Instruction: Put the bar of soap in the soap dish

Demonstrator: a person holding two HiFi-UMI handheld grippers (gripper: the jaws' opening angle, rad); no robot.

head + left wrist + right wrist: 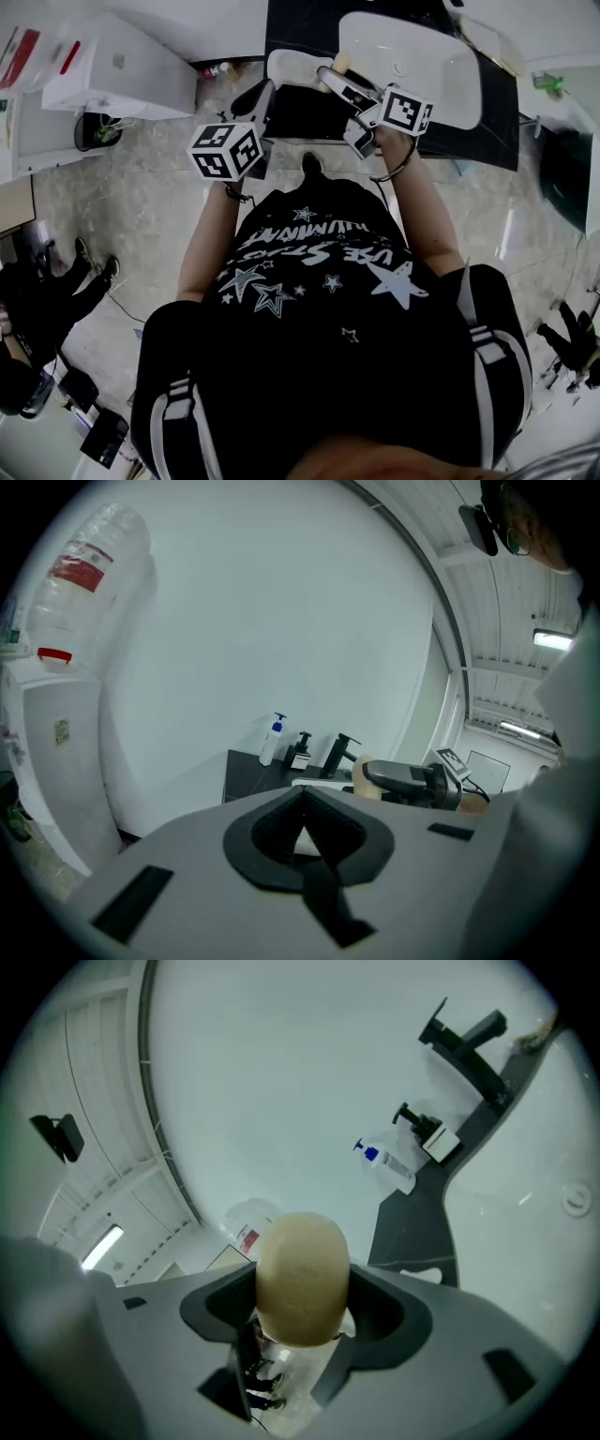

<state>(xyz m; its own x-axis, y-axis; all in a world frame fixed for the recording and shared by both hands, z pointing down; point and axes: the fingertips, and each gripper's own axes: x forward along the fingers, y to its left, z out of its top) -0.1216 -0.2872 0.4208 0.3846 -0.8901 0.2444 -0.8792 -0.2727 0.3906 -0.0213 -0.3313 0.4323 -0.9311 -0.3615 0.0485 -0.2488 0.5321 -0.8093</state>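
Judging by the right gripper view, the bar of soap (302,1274) is pinched between the jaws of the right gripper (300,1324). It is held beside the sink (422,52), at the edge of the white soap dish (291,67), and is not yet set down. The left gripper (305,841) is pressed together on nothing. Lowering and release are judged to remain.

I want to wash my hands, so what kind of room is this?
Probably a bathroom or washroom: there is a white sink in a dark counter, a black tap, a pump bottle and a bar of soap.
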